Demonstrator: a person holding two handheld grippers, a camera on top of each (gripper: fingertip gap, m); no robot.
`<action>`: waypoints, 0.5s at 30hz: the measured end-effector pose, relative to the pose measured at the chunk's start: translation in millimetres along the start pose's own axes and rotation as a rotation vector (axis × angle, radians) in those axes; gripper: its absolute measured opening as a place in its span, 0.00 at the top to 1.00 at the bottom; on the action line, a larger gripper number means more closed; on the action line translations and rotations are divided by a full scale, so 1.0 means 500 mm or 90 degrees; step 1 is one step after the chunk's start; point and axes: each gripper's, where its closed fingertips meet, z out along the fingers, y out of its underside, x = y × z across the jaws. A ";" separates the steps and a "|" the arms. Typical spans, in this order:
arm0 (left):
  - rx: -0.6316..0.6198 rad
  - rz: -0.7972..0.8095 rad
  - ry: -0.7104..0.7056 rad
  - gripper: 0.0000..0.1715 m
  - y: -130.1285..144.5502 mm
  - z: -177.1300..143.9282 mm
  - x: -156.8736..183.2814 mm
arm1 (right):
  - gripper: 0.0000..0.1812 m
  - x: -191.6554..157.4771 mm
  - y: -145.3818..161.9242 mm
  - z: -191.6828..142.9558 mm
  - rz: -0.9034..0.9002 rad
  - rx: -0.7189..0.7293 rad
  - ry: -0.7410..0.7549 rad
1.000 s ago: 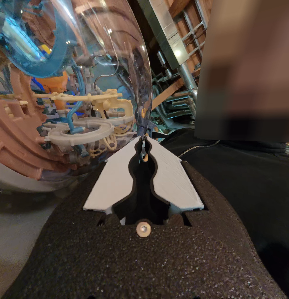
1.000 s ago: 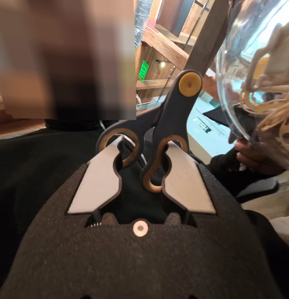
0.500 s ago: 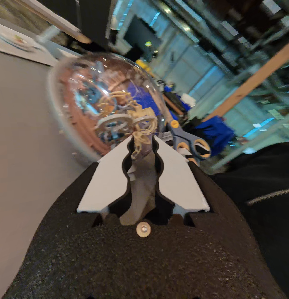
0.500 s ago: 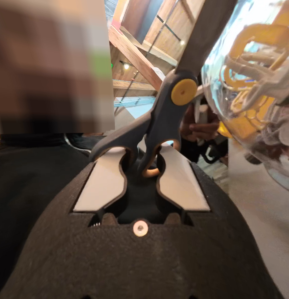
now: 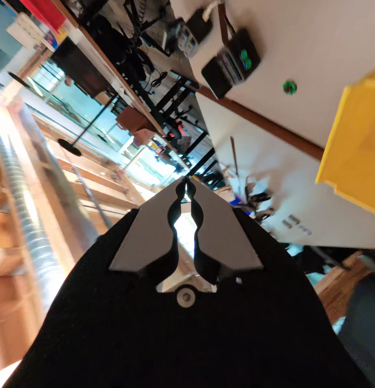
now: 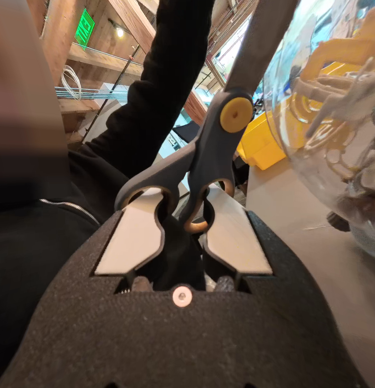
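Crowding scissors (image 6: 211,151): clear sphere (image 6: 329,105), black sleeve (image 6: 161,73).

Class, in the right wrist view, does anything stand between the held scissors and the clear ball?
Nothing visible does. The scissors in the right gripper rise directly beside the clear ball; the yellow bin lies behind, farther off.

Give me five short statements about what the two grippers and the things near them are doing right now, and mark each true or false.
1. The right gripper has its fingers through the handle loops of the scissors. True.
2. The left gripper grips the clear sphere. False: its tips meet on nothing.
3. A clear sphere with coloured tracks inside sits right of the scissors. True.
4. The scissors' pivot cap is red. False: yellow.
5. A yellow bin stands beyond the scissors. True.
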 end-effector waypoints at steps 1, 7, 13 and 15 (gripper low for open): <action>0.004 -0.039 0.027 1.00 -0.019 0.010 -0.008 | 0.86 0.007 -0.001 0.005 -0.004 -0.001 0.008; -0.123 0.015 0.033 1.00 -0.108 -0.005 0.009 | 0.86 0.028 -0.006 0.008 -0.006 0.005 0.037; 0.011 -0.045 -0.033 1.00 -0.255 -0.100 0.007 | 0.86 0.022 -0.025 -0.009 0.005 0.040 0.007; 0.054 -0.063 -0.036 1.00 -0.288 -0.115 0.013 | 0.86 0.022 -0.030 -0.014 0.009 0.051 0.003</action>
